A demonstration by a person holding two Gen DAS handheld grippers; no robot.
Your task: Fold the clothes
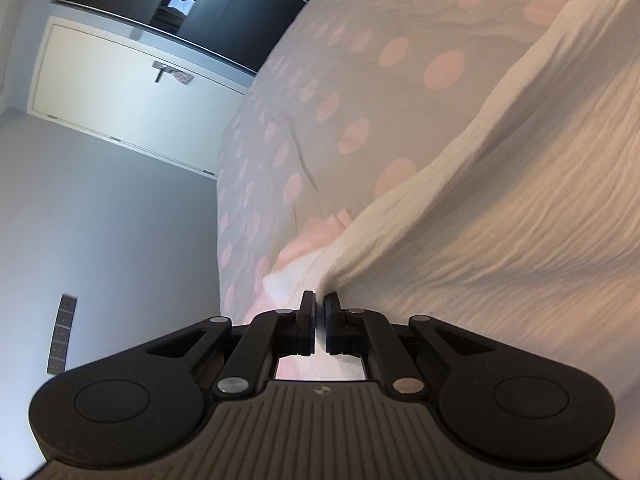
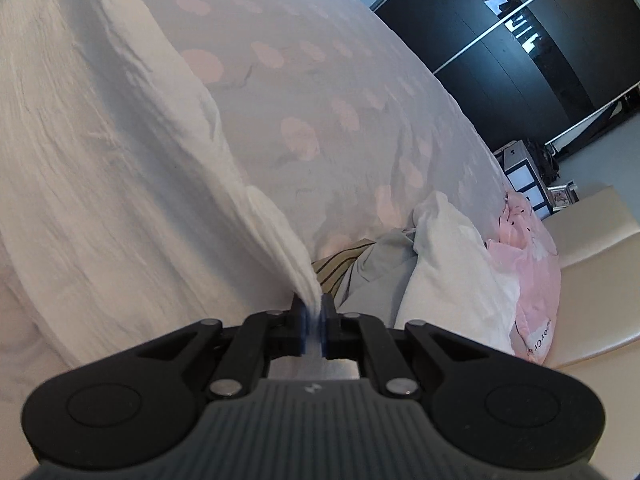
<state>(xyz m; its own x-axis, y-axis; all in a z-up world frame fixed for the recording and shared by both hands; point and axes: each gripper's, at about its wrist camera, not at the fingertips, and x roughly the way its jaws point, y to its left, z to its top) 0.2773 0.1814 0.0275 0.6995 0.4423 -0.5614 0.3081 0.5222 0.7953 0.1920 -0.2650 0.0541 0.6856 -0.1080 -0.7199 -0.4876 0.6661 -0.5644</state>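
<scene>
Both feeds look pretty soft to me, daylight-ish and a bit dim. Heavy fisheye bend with dark vignette corners at 11 and 1 o'clock. White garment (image 1: 520, 200) glows warm at 3 o'clock on my left feed, but on the right it's grey-shadowed, motion-blurred around 9 o'clock.

The cream garment (image 1: 520, 200) is crinkled, matt woven cloth with fine ridges. The dotted bedspread (image 1: 320, 92) looks smooth, soft and matt. The left gripper (image 1: 319, 312) and right gripper (image 2: 313, 314) are matt black plastic with shiny metal pins. The far wardrobe (image 2: 520, 40) is dark and glossy.
</scene>
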